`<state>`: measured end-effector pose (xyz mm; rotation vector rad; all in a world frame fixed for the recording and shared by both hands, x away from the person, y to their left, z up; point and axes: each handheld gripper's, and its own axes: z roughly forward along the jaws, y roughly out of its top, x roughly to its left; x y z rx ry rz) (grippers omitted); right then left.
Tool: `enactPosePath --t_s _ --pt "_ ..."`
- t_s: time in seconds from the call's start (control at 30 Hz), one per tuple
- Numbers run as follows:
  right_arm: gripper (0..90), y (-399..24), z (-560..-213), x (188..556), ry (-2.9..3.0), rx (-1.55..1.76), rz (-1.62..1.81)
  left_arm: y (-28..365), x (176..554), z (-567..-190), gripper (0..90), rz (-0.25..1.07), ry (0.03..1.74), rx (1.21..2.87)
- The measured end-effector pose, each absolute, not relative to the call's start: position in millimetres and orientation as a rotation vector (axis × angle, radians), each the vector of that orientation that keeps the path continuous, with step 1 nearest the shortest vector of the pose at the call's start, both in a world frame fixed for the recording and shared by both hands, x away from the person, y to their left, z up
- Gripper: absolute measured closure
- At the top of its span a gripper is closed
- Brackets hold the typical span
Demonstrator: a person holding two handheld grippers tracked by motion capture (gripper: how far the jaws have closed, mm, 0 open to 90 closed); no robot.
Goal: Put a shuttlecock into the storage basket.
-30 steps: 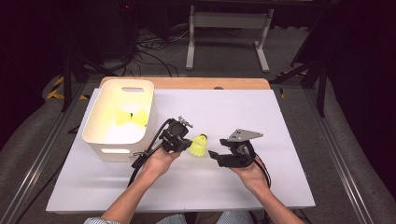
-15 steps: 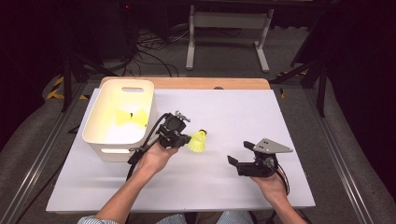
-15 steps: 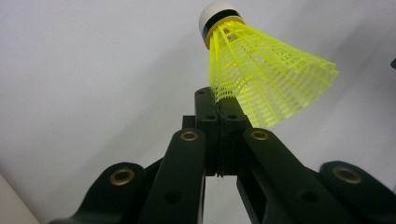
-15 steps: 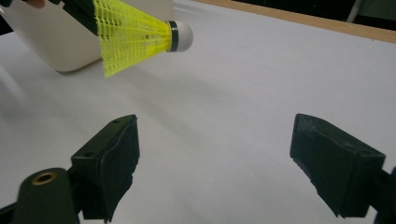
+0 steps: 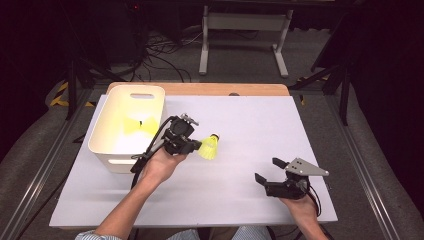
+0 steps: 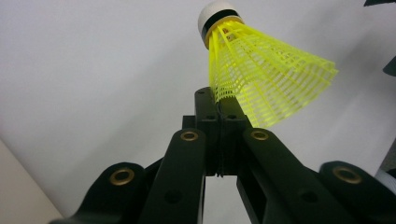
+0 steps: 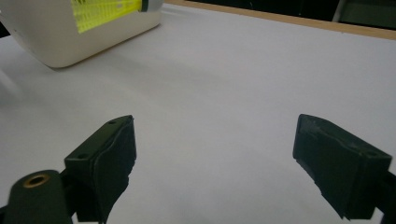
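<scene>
The left gripper (image 6: 219, 109) is clamped on the skirt edge of a yellow shuttlecock (image 6: 261, 70), carried above the white table (image 5: 240, 125) just beside the white bin (image 5: 110, 150), likely bound for it; the right gripper (image 5: 272, 170), jaws just spread wide and empty, rests apart near the table's front. I count three shuttlecocks: one held, two lying in the bin (image 5: 137, 125); one bin, two grippers.

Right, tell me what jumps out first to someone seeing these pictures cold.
The neon yellow shuttlecock, pinched by its skirt in the shut left tool above the middle of the white table. Next, the white bin at the table's left, with more yellow shuttlecocks inside. The right tool stands open and empty near the table's front right.
</scene>
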<state>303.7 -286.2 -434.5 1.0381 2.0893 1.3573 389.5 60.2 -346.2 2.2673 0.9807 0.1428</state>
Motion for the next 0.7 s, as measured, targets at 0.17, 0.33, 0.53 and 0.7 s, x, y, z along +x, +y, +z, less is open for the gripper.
enactPosePath --t_s 0.17,0.33,0.53,0.7 --pt "13.1 -297 -441 298 2.049 1.057 1.372 67 391 -338 90.0 0.133 0.993 2.248" --pt "12.8 -304 -448 296 2.031 1.084 1.368 73 392 -329 90.0 0.134 0.990 2.242" --pt "12.5 -309 -450 296 2.016 1.108 1.363 79 392 -320 90.0 0.142 0.997 2.230" --pt "12.4 -308 -452 296 2.021 1.113 1.355 84 394 -314 90.0 0.136 0.996 2.229"
